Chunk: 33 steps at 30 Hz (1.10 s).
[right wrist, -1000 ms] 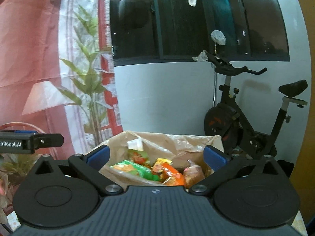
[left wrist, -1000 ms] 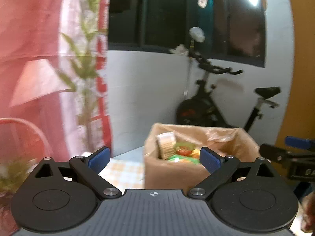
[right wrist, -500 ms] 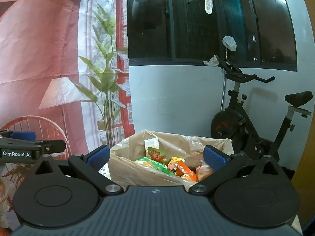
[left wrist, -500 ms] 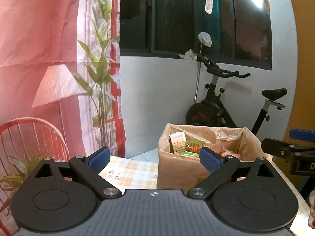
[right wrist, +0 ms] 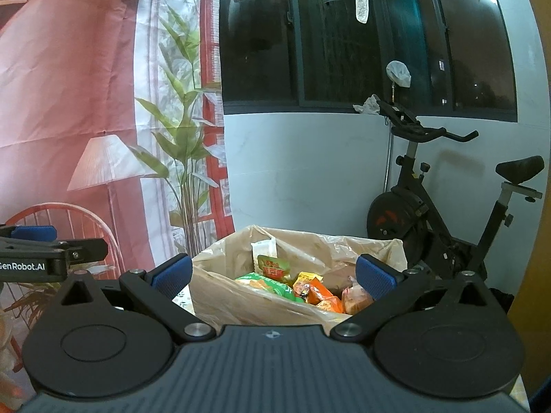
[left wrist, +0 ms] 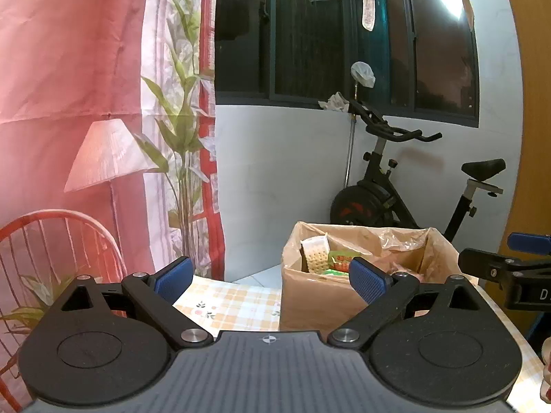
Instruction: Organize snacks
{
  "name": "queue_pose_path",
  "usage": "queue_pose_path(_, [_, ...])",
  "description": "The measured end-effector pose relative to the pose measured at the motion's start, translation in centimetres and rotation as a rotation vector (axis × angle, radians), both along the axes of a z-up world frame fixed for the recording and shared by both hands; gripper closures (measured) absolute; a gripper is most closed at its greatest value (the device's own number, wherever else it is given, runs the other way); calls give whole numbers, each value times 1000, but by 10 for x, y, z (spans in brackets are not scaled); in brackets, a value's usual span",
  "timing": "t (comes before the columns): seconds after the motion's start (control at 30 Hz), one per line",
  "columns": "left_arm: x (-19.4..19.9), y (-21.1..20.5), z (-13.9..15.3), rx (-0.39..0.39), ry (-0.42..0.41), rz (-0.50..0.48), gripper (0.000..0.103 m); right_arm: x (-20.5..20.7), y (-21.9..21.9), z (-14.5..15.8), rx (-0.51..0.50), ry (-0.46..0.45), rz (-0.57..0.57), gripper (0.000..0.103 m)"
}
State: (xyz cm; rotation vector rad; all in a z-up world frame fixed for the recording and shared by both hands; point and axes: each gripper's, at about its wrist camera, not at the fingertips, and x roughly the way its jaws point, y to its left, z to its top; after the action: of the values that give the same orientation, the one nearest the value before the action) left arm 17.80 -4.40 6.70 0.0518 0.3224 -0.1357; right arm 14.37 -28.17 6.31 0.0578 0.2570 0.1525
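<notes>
Left gripper [left wrist: 268,277]: held level above the bench [left wrist: 234,304], blue pads spread wide, nothing carried between them. Over the last second the view has been raised and drawn back, so that more checked cloth is now seen ahead of the box [left wrist: 320,296]; the box is left off to the right of the gripper's centre line.

Right gripper [right wrist: 272,273]: likewise spread wide and empty. It has been pulled back and lifted by a smaller amount; the box mouth is framed between its pads (not entered), and the snacks [right wrist: 303,287] are seen from above the near rim.

Box: brown, plastic-lined, standing on the bench. Contents, as far as can be told: a pale wafer pack [left wrist: 315,256] upright against the far left wall, a green-and-red pouch [right wrist: 273,268] beside it, a green bag [right wrist: 270,285] lying flat, orange sachets [right wrist: 318,292] toward the right.

Surroundings: printed backdrop [left wrist: 69,103] to the left, exercise bike [left wrist: 396,189] behind the box, dark window [left wrist: 344,34] above.

Assessment: no snack is held by either gripper, so no pick is in hand. The retreat is judged a pause between picks, or the close of the task; which cannot be told. If another pick is intended, a descent into the box would be required, the right gripper being the better placed.
</notes>
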Motion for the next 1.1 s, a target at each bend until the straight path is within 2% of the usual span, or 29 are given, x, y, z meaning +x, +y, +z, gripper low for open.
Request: queue_pose_path(1.1, [5, 4, -3, -18, 28, 9, 5, 1, -4, -4, 4, 10, -10, 0])
